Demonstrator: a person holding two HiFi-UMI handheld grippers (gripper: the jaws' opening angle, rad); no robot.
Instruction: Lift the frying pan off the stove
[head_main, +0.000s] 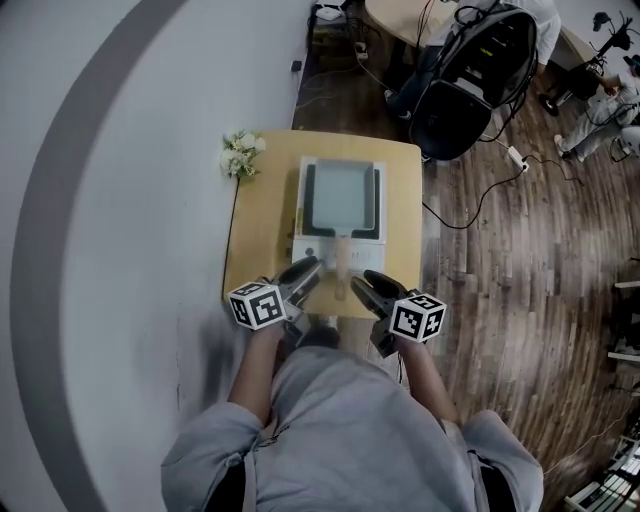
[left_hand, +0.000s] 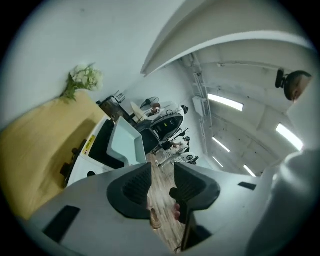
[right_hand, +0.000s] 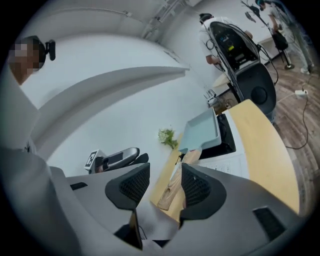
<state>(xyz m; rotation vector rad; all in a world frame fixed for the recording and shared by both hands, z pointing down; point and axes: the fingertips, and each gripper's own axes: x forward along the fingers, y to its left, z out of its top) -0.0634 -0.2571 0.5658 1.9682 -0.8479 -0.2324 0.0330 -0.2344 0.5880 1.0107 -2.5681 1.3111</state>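
Your left gripper (head_main: 306, 270) and right gripper (head_main: 366, 284) both stand open and empty, flanking the wooden handle (head_main: 341, 255); the frying pan (head_main: 340, 195) rests on the stove (head_main: 308, 245) just ahead, seemingly so either can grasp it.

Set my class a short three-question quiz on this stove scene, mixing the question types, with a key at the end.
1. True or false: the frying pan rests on the stove.
2. In the head view, where on the table are the flowers? A: near right corner. B: far left corner. C: on the stove.
3. What do the left gripper and the right gripper hold?
Key: 1 true. 2 B. 3 Nothing: both are open, one on each side of the pan's wooden handle.
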